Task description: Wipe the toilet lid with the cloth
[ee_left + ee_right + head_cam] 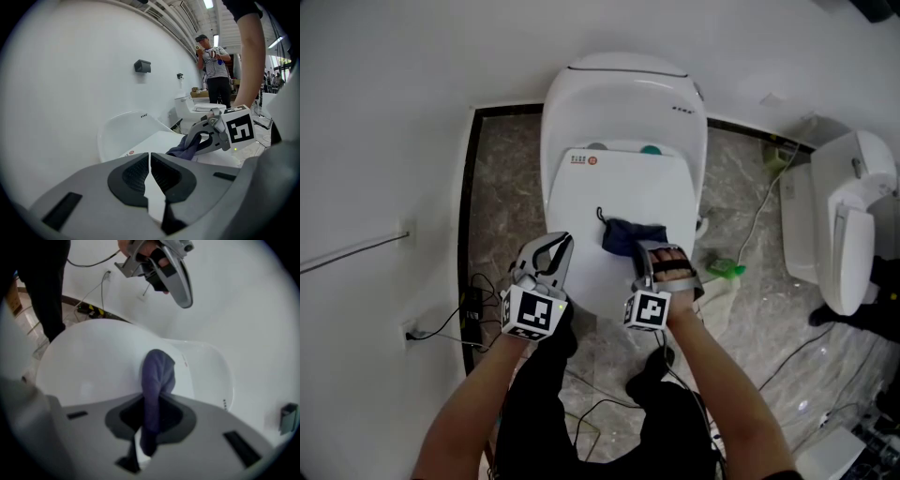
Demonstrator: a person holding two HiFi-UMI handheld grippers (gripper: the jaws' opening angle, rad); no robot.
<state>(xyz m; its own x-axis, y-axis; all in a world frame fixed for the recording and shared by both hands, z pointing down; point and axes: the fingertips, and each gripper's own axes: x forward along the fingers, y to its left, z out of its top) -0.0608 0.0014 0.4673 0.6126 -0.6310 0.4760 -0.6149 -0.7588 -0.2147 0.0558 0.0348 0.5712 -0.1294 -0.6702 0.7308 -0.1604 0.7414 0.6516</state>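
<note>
The left tool (555, 244) is being held over the front left edge of the lid (619, 183). Its jaws are being pressed together on nothing, with only a thin slit showing between them in the left gripper view. Whether it is touching the lid cannot be told.

Just beside it, the right tool (644, 249) is being clamped on the cloth (630, 234). A strip of the dark blue fabric is being pinched between its jaws, and the rest is being bunched just past the tips, on the closed white lid near its front right part.

Beyond the cloth, most of the lid is being left bare up to the toilet (623, 89) body at the back.

Cables (450, 325) are being trailed over the marbled floor (502, 169) at the left, near the white wall (394, 112).

A second toilet (844, 225) is being shown well apart at the right.

Farther off, in the left gripper view, a person (214, 61) in a striped top is being seen standing.
</note>
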